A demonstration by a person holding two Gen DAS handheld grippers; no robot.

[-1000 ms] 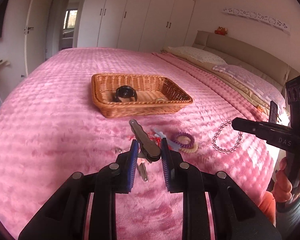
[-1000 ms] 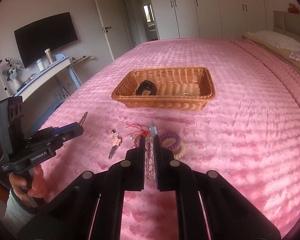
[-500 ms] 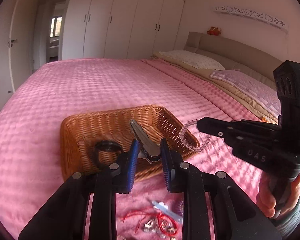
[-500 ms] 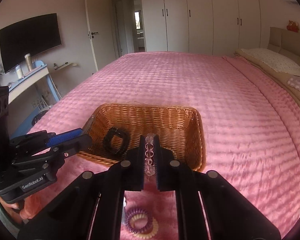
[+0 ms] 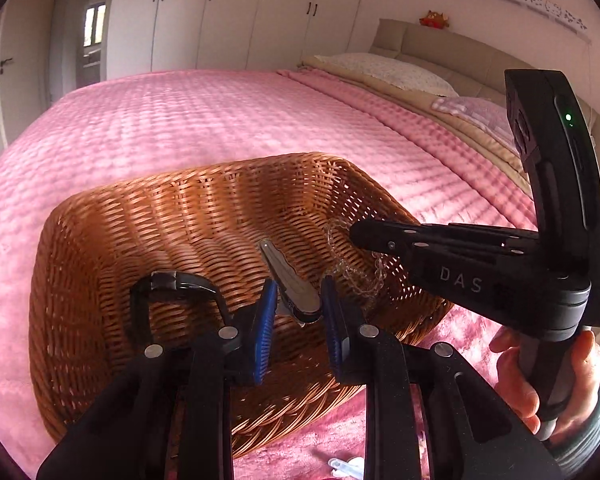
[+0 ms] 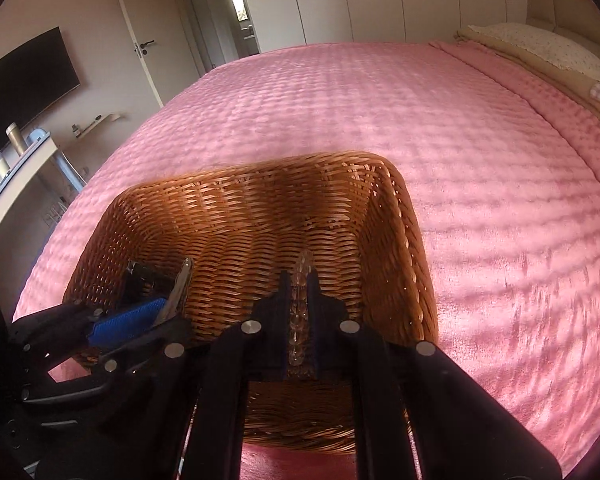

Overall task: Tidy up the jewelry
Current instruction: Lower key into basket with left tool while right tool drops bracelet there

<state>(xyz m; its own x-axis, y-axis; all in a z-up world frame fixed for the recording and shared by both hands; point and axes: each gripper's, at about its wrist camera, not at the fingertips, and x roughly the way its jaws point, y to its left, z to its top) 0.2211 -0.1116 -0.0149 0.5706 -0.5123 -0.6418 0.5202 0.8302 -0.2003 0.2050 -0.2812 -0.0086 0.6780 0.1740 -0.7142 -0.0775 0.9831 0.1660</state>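
Note:
A brown wicker basket (image 5: 100, 216) (image 6: 384, 208) sits on the pink bedspread. My left gripper (image 5: 298, 300) is shut on a silver metal clip (image 5: 288, 280) and holds it over the basket's inside. My right gripper (image 6: 298, 300) is shut on a clear bead bracelet (image 6: 300, 280), also above the basket. The bracelet hangs from the right gripper in the left wrist view (image 5: 360, 280). A black watch (image 5: 168, 284) lies in the basket at the left. The left gripper with the clip shows in the right wrist view (image 6: 172, 308).
The pink bedspread (image 6: 420, 100) surrounds the basket. Pillows (image 5: 384, 68) and a headboard lie at the far right. A small pale item (image 5: 346, 466) lies on the bed in front of the basket. A desk (image 6: 24, 164) and a TV stand at the left.
Both grippers have moved forward from the items on the bed to above the basket, each still holding its piece. The basket now fills the lower view.

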